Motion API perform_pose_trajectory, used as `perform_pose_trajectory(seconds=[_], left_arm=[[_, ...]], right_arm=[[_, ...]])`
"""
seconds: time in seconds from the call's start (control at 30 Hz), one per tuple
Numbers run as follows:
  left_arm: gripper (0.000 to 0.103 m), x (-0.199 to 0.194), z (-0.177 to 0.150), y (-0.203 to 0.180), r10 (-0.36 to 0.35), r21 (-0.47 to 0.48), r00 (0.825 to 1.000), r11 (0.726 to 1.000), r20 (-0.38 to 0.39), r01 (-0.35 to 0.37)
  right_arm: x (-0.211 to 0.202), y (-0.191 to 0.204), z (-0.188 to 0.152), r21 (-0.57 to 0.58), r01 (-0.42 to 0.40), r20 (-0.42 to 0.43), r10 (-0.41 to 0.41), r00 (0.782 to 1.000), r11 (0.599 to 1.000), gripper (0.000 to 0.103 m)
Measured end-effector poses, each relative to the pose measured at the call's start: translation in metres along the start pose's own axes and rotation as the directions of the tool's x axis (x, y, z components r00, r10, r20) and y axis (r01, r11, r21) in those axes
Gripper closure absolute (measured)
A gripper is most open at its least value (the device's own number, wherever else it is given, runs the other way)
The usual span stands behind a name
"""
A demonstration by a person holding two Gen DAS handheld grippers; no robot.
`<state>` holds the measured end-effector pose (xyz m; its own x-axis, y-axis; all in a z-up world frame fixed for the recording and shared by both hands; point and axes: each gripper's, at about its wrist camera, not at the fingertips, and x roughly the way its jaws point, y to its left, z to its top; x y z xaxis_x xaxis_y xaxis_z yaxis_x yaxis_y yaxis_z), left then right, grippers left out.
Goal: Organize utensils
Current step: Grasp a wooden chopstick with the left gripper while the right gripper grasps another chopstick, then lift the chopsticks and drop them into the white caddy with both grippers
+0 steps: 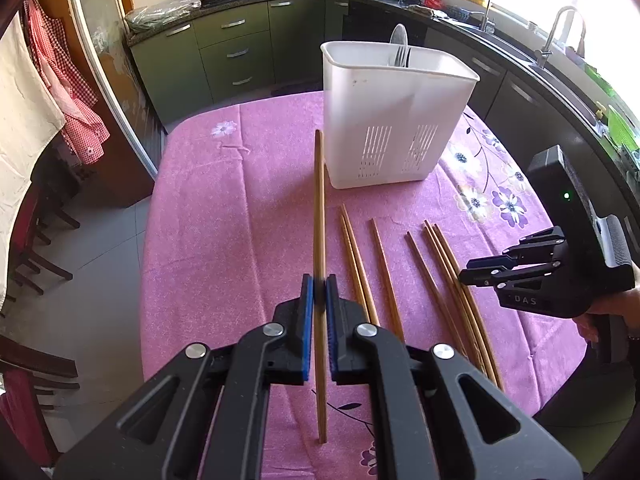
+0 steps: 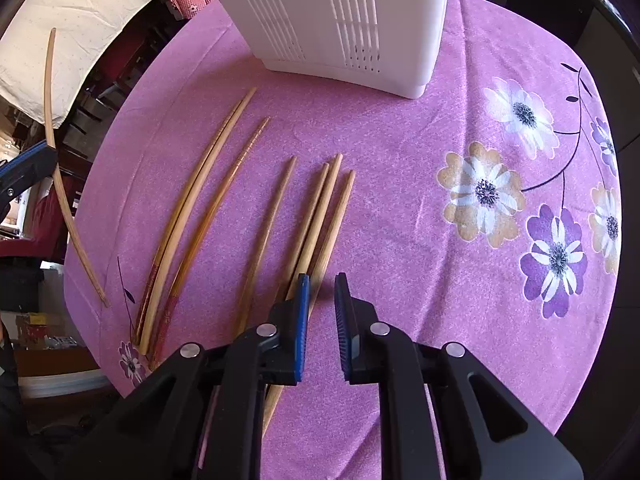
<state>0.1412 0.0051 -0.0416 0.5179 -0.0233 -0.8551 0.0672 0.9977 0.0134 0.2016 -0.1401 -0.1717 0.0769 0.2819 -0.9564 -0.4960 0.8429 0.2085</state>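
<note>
In the centre of the left wrist view, the left gripper (image 1: 319, 286) pinches one chopstick (image 1: 319, 200), not yet in the white holder (image 1: 394, 120) above. At lower right seven loose chopsticks (image 1: 404, 268) remain under the right gripper (image 2: 321, 288), slightly open and empty.

Tablecloth (image 2: 380, 168) was pink-purple w/ white, tan & violet flowers on dark stems, mostly at 3 o'clock; caddy (image 1: 384, 120) was plain white; chopsticks (image 2: 256, 232) were tan wood, two w/ red-brown ends at 8 o'clock; both grippers were black w/ blue pads (image 2: 302, 320); cabinets (image 1: 236, 56) were olive green.
</note>
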Motion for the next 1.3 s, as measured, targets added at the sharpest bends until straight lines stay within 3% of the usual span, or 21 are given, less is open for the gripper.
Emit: perform_pose_trajectory(seconds=[0.37, 0.53, 0.67, 0.83, 1.03, 1.17, 1.3], left_arm=[[0.097, -0.003, -0.007, 0.000, -0.016, 0.012, 1.000, 1.000, 0.020, 0.016], [0.097, -0.008, -0.009, 0.000, -0.025, 0.021, 0.999, 0.999, 0.029, 0.025], [0.097, -0.014, -0.010, -0.001, -0.027, 0.032, 0.999, 0.999, 0.038, 0.025], [0.097, -0.026, -0.011, -0.006, -0.027, 0.055, 0.997, 0.998, 0.069, 0.023], [0.097, -0.040, -0.013, -0.008, -0.030, 0.068, 0.995, 0.997, 0.099, 0.023], [0.097, -0.046, -0.015, -0.010, -0.032, 0.078, 0.993, 0.997, 0.114, 0.023], [0.097, -0.049, -0.015, -0.014, -0.036, 0.087, 0.992, 0.996, 0.122, 0.026]], right_arm=[[0.014, 0.028, 0.005, -0.021, 0.072, -0.054, -0.073, 0.996, 0.997, 0.091], [0.015, 0.032, 0.002, -0.006, 0.050, -0.012, -0.050, 0.999, 0.999, 0.096], [-0.013, 0.017, -0.012, 0.003, 0.002, 0.080, -0.002, 0.997, 1.000, 0.096], [-0.062, 0.014, -0.040, -0.002, -0.044, 0.242, 0.044, 0.969, 0.999, 0.096], [-0.122, 0.009, -0.079, -0.033, -0.077, 0.400, 0.084, 0.913, 0.996, 0.096], [-0.146, 0.005, -0.099, -0.051, -0.078, 0.459, 0.093, 0.884, 0.996, 0.096], [-0.152, 0.010, -0.105, -0.070, -0.079, 0.477, 0.103, 0.873, 0.994, 0.096]])
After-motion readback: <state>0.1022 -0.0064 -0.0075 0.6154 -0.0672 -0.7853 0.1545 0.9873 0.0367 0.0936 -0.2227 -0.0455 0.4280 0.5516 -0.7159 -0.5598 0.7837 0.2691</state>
